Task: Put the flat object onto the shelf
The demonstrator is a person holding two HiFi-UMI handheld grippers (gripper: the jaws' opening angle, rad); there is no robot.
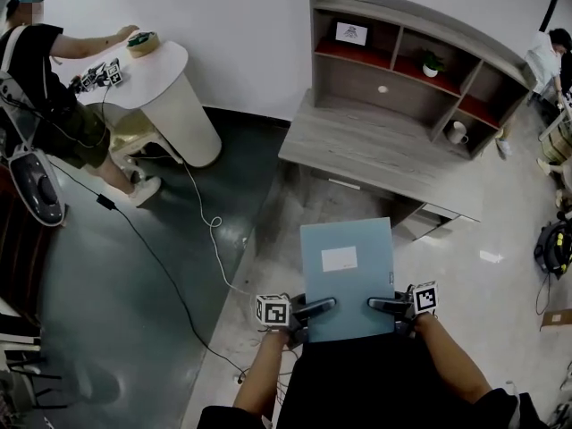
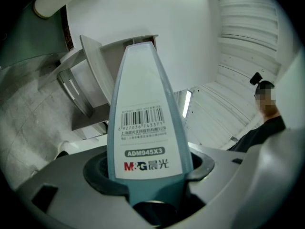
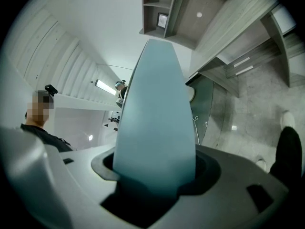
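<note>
Looking down in the head view: holds a blue file box (image 1: 347,266) flat in the air over the floor, short of the grey shelf unit (image 1: 407,70) ahead. Grips it with the left gripper (image 1: 315,310) at the left edge and the right gripper (image 1: 386,304) at the right edge, both towards the near end.

Looking along the left gripper view: clamps the jaws across the box's spine, just below the barcode label (image 2: 143,123).

Looking along the right gripper view: clamps the jaws likewise across the plain opposite edge, facing the shelf compartments beyond.

Probably light, stiff and hollow, with smooth, rather slippery faces. Best pinched by both side edges and carried level, to avoid twisting out of a one-sided hold.
</note>
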